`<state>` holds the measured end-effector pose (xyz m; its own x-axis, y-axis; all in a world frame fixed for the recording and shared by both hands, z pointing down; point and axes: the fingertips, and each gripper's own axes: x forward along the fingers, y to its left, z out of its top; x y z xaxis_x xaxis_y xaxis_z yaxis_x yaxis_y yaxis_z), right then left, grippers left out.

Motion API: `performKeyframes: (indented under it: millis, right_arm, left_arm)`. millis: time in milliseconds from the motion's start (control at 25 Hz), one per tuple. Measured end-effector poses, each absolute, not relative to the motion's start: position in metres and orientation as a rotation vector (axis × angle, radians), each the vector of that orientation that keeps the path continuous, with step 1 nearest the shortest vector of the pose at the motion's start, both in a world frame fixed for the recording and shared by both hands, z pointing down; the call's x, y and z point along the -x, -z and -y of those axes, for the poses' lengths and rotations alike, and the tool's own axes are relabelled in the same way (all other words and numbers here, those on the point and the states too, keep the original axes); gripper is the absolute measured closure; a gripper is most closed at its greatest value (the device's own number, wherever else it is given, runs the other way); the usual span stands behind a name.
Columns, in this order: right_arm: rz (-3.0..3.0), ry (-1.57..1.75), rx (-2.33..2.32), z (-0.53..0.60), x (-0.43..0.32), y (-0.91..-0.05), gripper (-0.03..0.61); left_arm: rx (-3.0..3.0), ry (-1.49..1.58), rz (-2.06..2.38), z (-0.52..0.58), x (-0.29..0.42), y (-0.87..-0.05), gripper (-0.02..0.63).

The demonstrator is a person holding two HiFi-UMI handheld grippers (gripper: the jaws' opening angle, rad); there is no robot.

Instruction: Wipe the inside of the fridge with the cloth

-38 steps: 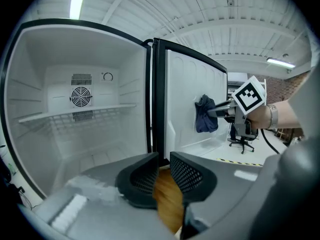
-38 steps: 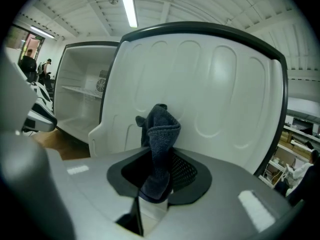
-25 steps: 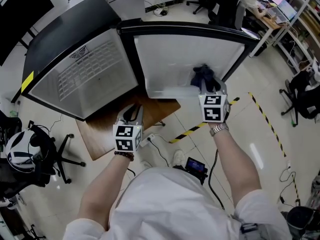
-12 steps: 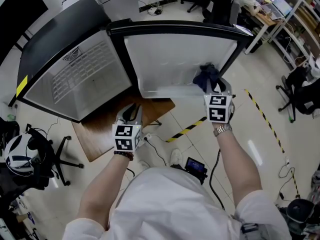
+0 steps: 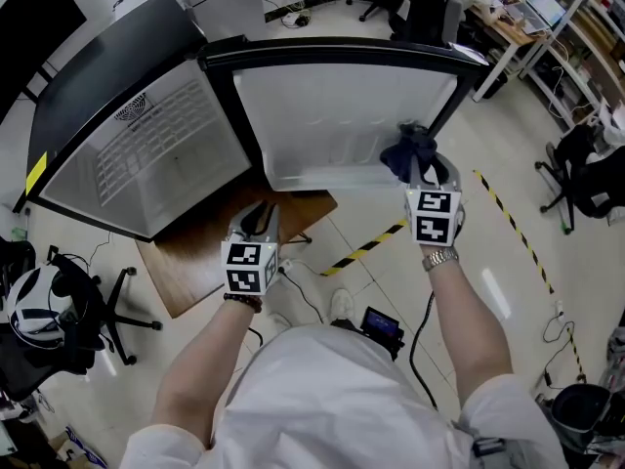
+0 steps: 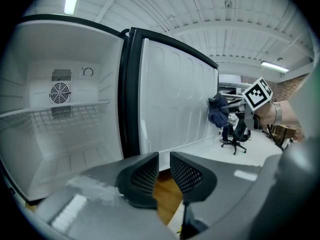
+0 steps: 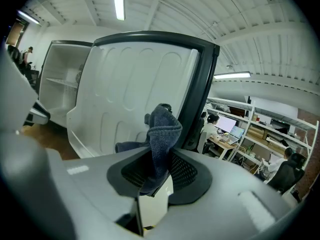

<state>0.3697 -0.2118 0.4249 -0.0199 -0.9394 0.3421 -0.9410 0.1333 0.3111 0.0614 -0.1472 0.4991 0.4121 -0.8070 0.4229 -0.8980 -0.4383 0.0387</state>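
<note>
Wiping across the open fridge's [image 5: 146, 154] door [image 5: 332, 106], you have slid your right gripper [image 7: 159, 171] toward the door's outer edge while your left gripper [image 6: 164, 169] waits empty, slightly parted, so the blue cloth [image 7: 162, 129] clamped in the right one now sits near that edge, with the fridge's inside probably still to do.

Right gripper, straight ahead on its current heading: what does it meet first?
Probably the white inner face of the open fridge door, near its dark edge. The cloth clamped in the right gripper sticks out ahead, so it would touch first. Depth is hard to judge.
</note>
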Motion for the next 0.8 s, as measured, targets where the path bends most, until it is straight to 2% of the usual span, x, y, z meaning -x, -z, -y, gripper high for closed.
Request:
performKeyframes:
  millis: [280,800]
  right_arm:
    - [2.083,0.016,-1.724,0.203,-0.311,-0.42,0.485]
    - [2.396,0.012,-1.333,0.188,-0.095,-0.45,0.485]
  left_arm:
    - [-2.41,-0.507,1.49,0.143,-0.055,-0.5,0.541]
    - [-2.302,-0.552,1.624,0.111,0.042,-0.502,0.541]
